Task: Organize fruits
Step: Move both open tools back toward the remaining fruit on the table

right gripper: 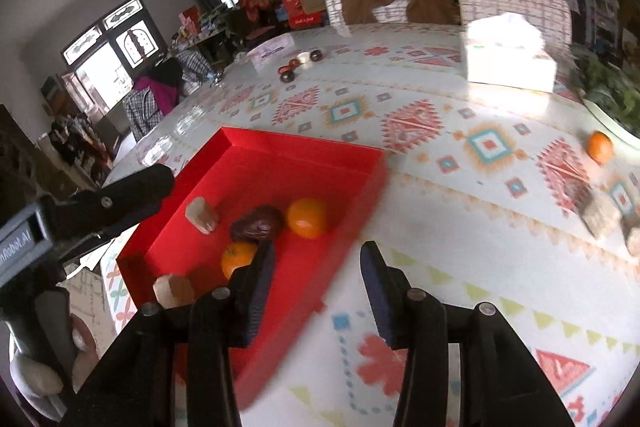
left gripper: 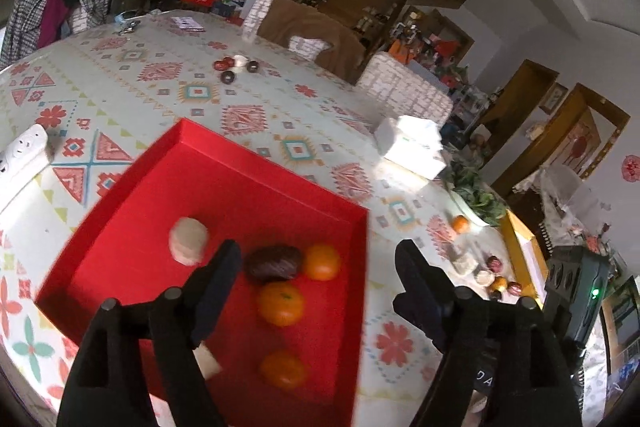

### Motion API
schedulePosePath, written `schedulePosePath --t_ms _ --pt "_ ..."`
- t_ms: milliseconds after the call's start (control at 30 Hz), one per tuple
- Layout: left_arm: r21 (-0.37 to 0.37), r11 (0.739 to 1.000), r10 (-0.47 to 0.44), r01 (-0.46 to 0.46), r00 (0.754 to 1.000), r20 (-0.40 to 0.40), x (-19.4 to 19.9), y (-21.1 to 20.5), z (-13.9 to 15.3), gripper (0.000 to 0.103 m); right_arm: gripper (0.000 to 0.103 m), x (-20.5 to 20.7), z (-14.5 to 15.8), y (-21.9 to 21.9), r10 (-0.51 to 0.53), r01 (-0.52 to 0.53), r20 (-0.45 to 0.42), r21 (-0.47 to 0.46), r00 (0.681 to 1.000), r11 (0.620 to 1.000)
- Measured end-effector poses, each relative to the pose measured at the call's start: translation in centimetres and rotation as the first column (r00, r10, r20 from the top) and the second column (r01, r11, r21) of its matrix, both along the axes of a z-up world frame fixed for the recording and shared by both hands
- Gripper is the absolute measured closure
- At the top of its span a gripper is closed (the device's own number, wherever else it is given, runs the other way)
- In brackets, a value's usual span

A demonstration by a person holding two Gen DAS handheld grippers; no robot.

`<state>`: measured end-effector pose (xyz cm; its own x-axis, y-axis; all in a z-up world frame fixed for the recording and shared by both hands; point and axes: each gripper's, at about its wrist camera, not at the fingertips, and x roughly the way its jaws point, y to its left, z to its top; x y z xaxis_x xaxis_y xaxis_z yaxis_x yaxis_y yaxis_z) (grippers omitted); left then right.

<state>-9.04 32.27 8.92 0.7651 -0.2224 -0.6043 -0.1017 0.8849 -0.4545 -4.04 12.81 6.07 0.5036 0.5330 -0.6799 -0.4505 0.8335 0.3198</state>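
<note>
Your red box [left gripper: 224, 187] lies under and ahead of both jaws and already holds three oranges [left gripper: 280, 303], a dark fruit [left gripper: 273, 262] and pale pieces. One orange [right gripper: 599, 145] waits far right on the tabletop [right gripper: 460, 211]. Left gripper [left gripper: 320, 267] and right gripper [right gripper: 316, 263] stand wide open, empty.

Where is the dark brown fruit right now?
In both wrist views the dark brown fruit lies inside the red tray, right beside an orange and near a pale round piece.
</note>
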Motion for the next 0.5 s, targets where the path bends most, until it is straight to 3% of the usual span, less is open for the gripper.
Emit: schedulePosePath --t_ms 133,300,500 --pt "0.0 1.0 -0.014 0.014 1.0 0.02 -0.9 -1.8 0.7 0.024 0.055 -1.4 0.0 -3.8 -0.047 0.047 0.008 0.018 0.999 0.999" --pt "0.058 0.998 -0.04 0.035 0.997 0.073 -2.3 -5.2 2.8 0.024 0.055 -3.0 -0.3 -10.0 -0.143 0.143 0.009 0.031 0.99 0.989" --pt "0.08 0.99 -0.125 0.117 0.987 0.102 -3.7 -10.0 3.7 0.022 0.055 -5.0 -1.2 -19.5 -0.312 0.313 -0.027 0.064 0.95 0.947"
